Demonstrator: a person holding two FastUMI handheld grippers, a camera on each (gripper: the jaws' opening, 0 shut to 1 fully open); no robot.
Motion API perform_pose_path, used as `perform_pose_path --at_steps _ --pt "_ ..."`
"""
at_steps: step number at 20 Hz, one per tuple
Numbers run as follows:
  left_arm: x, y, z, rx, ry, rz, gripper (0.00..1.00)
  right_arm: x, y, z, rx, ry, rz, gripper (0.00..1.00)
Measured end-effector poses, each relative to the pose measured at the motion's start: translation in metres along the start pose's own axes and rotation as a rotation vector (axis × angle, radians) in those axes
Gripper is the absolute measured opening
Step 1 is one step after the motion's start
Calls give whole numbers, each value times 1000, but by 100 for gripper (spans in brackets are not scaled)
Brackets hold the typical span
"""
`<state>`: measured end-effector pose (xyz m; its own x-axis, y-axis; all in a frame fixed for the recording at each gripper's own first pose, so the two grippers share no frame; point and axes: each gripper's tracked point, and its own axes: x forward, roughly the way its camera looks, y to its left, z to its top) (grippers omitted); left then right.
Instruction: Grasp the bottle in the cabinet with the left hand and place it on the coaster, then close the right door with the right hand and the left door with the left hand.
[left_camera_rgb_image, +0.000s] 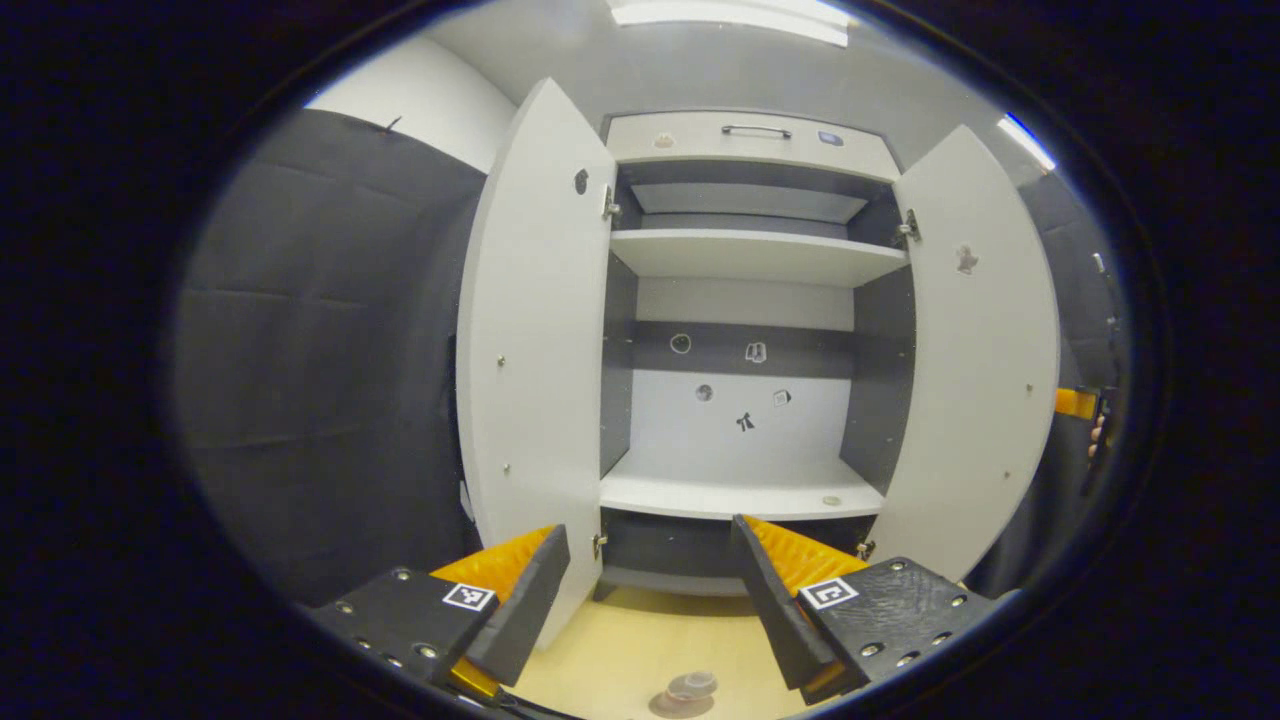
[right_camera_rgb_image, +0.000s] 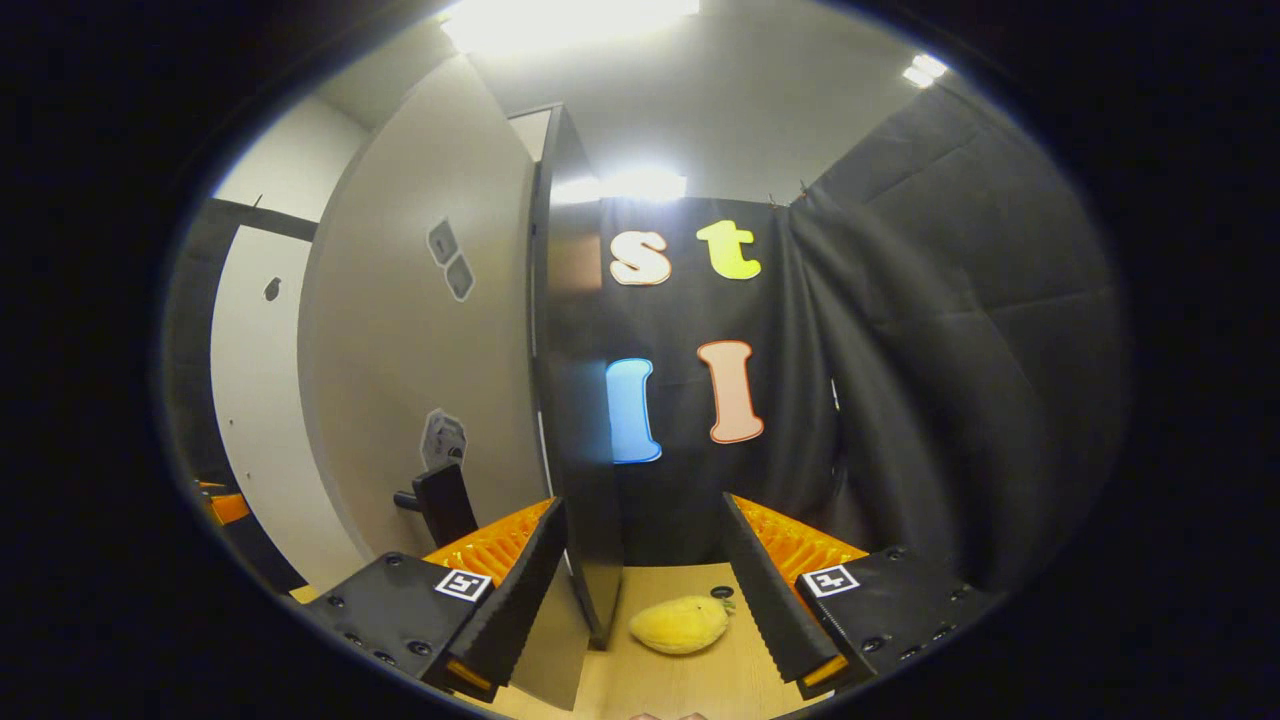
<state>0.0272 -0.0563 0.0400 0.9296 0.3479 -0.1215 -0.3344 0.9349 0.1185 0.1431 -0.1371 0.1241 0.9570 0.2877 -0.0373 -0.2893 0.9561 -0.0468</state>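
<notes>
Both doors wide open; left claw (left_camera_rgb_image: 650, 590) & right claw (right_camera_rgb_image: 645, 590) spread wide, empty.

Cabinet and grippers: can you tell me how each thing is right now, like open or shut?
Left door: swung wide open.
Right door: swung wide open.
Drawer: pushed shut.
Shelves: bare, no bottle on them.
Bottle: low on the wooden table, at the view's bottom edge.
Left gripper: open, holding nothing.
Right gripper: open, at the right door's edge.
Yellow toy fruit: lying on the table.
</notes>
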Motion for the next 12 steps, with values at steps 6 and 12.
perform_pose_path --at_steps 6,12 --pt "-17 -2 -1 -64 -22 6 94 -4 18 -1 -67 -13 59 97" --pt "-9 18 5 5 -68 32 94 -7 45 -9 0 18 61 96"
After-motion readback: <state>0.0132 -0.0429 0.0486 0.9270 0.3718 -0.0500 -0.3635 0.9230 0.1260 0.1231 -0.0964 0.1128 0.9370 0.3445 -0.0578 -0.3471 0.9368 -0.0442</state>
